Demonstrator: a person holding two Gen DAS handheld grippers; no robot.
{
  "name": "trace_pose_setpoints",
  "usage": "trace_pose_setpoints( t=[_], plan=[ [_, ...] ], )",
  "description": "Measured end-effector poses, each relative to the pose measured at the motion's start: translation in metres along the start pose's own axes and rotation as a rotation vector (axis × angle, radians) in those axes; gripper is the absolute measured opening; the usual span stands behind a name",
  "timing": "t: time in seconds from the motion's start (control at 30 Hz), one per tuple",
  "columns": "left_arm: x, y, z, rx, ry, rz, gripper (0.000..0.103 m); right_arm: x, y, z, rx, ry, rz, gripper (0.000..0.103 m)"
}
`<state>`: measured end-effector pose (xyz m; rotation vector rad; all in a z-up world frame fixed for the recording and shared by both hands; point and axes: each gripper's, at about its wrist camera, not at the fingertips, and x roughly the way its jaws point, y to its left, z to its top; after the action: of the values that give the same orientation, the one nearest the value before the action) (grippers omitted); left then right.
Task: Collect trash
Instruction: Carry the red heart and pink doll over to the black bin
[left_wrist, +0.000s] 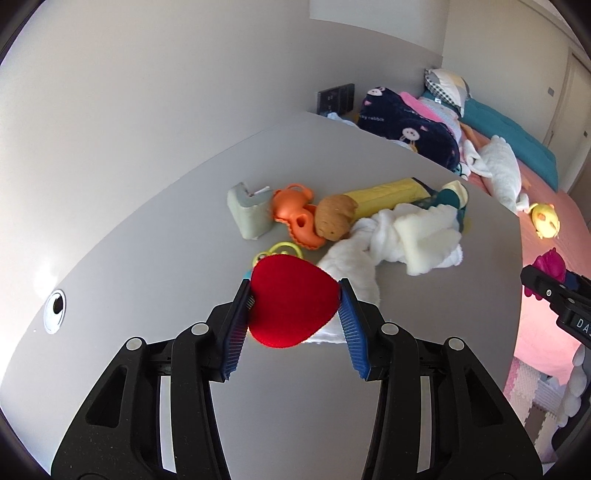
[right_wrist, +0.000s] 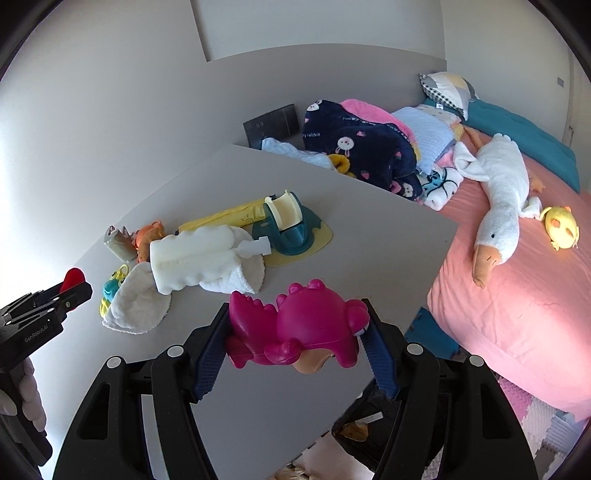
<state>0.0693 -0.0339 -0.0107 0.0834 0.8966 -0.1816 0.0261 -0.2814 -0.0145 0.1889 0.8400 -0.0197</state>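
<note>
I have both tools loaded: my left gripper is clamped on a red heart-shaped plush, its blue pads pressed to either side, and my right gripper is closed around a magenta plastic toy figure, held above the near edge of the grey table. Judging by what lies on that table, I am only partway through. A pile remains near the far side: white cloths, an orange toy, a small greyish carton, a yellow-and-teal stand, a little green-and-yellow frog toy and a long yellow pack. Below the table edge, in the right wrist view, I see a dark bag or bin, probably where both items should go, though I cannot tell for sure.
</note>
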Motion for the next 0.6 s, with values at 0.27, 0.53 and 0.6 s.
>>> trace_pose_setpoints(
  t=[0.27,0.53,0.6],
  plan=[
    [-0.005,-0.049,-0.001,0.062,0.001,-0.055,0.046,-0.026,-0.031,-0.009,0.033,-0.019,-0.023,0.068],
    [-0.014,-0.094,-0.004,0.13,-0.002,-0.105,0.046,-0.048,-0.061,-0.018,0.075,-0.036,-0.051,0.068],
    [-0.015,-0.104,-0.004,0.146,-0.004,-0.118,0.046,-0.054,-0.068,-0.021,0.087,-0.043,-0.058,0.068]
  ],
)
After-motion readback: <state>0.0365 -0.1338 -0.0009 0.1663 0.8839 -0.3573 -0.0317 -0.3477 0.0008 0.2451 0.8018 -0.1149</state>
